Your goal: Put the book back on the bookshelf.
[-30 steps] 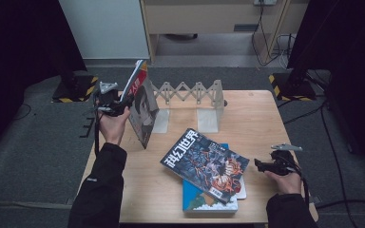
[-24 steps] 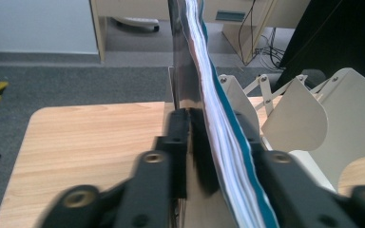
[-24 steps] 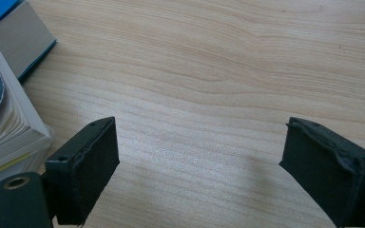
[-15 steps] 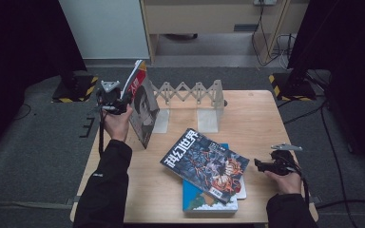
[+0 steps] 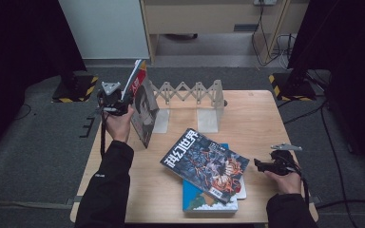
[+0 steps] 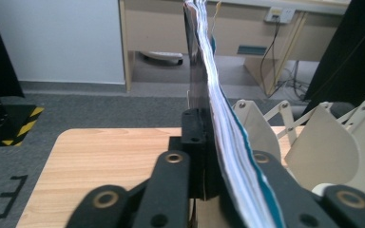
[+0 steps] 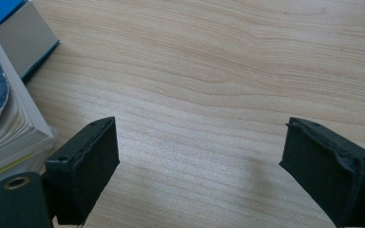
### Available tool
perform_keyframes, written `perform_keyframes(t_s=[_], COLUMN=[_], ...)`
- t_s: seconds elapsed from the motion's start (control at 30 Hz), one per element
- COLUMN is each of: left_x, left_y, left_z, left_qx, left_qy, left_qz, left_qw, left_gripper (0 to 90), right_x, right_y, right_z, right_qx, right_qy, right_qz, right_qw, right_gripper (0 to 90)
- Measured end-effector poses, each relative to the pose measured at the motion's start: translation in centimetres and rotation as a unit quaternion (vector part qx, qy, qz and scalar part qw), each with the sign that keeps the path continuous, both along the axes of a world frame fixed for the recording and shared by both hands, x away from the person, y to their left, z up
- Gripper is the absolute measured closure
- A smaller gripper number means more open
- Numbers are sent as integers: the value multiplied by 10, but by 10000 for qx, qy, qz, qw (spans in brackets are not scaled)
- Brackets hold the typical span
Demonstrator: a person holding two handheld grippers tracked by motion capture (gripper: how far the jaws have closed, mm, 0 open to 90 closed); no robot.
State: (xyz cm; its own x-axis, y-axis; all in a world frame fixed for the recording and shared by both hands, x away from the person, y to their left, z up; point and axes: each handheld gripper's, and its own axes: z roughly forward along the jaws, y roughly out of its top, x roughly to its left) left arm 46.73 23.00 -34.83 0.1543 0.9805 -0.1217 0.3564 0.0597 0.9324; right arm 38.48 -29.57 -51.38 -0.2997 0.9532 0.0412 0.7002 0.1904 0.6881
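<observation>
The top magazine [image 5: 204, 164] of the flat stack bears the white title "科幻世界".

Wooden table [image 5: 261, 118] on grey carpet, with books and an expanding rack on it

The pale, wood-grained table has rounded corners and stands on a grey carpeted floor [image 5: 38, 156]. Along its far edge stands a light-coloured accordion book rack [image 5: 190, 92] with two upright dividers in front of it. At the rack's left end a magazine [image 5: 142, 107] stands upright, tilted, its lower edge on the tabletop. Nearer the front edge, toward the middle, lies a stack of books [image 5: 209, 190]: a blue-covered book at the bottom, with a dark illustrated magazine [image 5: 204, 164] lying askew on top. The table's right part is bare wood, as is its near left corner
</observation>
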Motion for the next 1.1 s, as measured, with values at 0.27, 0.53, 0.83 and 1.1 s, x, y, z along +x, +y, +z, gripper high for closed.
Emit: perform_keyframes(t_s=[0.27,0.53,0.83,1.1], left_x=[-21,-49,-80,-102], left_y=[5,14,25,25], left_z=[11,11,1,-23], left_qx=[-134,60,-126,-150], left_qy=[-271,-461,-496,-236], left_qz=[-396,-713,-1012,-1269], left_qw=[9988,9964,9936,9915], left_gripper=[594,429,271,198], right_x=[-1,-3,-4,-7], right_y=[-1,-2,-1,-1], right_z=[2,9,15,20], right_qx=[29,228,446,493], right_qy=[-88,-284,-303,-373], right_qz=[-23,-159,-320,-352], right_qw=[10000,9992,9980,9975], right_gripper=[118,113,125,150])
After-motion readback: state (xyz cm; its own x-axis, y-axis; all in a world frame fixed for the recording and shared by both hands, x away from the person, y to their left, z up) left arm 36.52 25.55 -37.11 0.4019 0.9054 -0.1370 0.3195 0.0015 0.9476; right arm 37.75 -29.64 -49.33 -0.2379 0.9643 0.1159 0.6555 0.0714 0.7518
